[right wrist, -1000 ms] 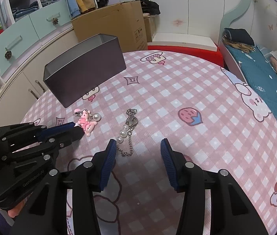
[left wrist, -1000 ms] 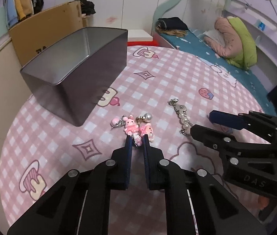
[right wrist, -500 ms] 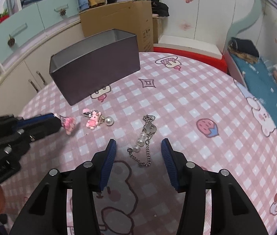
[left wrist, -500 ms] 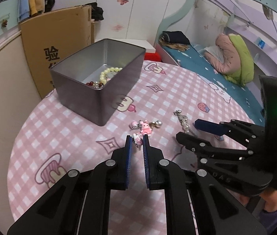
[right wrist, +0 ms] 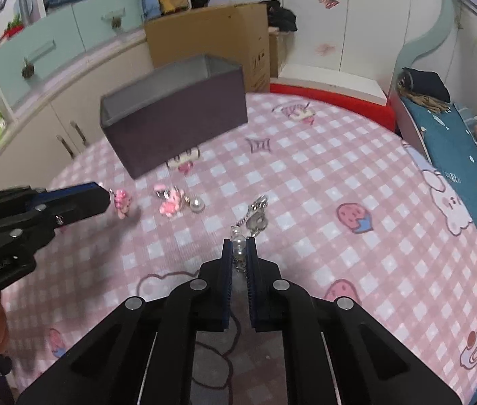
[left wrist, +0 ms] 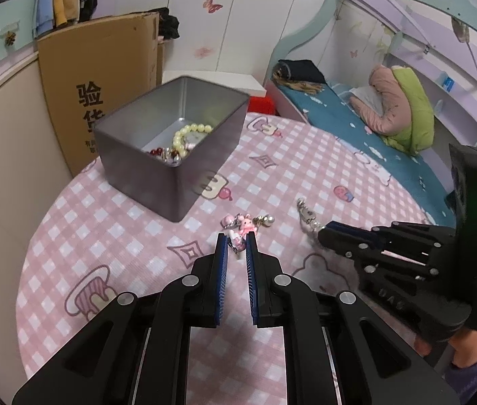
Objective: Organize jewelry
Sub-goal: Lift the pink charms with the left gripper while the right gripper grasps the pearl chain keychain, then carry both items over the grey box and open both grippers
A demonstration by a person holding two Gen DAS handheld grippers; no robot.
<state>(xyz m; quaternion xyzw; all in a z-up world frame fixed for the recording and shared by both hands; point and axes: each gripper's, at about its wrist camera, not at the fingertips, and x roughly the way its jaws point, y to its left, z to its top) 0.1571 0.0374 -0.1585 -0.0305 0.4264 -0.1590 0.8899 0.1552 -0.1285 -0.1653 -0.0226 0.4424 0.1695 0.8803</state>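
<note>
My left gripper (left wrist: 236, 240) is shut on a pink charm (left wrist: 238, 241) and holds it above the pink checked tablecloth (left wrist: 120, 236); the held charm shows in the right wrist view (right wrist: 122, 202). A second pink bunny charm with a pearl (left wrist: 248, 223) lies on the cloth just beyond it. My right gripper (right wrist: 238, 248) is shut on a pearl and silver chain (right wrist: 250, 222), whose far end rests on the cloth. The grey metal tin (left wrist: 171, 145) stands at the back left and holds a pale bead bracelet (left wrist: 188, 135) and dark red beads.
A cardboard box (left wrist: 103, 77) stands behind the tin, off the table. Cupboards (right wrist: 53, 67) run along the left. A bed (left wrist: 373, 128) with bedding lies to the right of the round table.
My left gripper has risen and drawn back with the pink charm. My right gripper has moved onto the pearl chain and shut on it.
</note>
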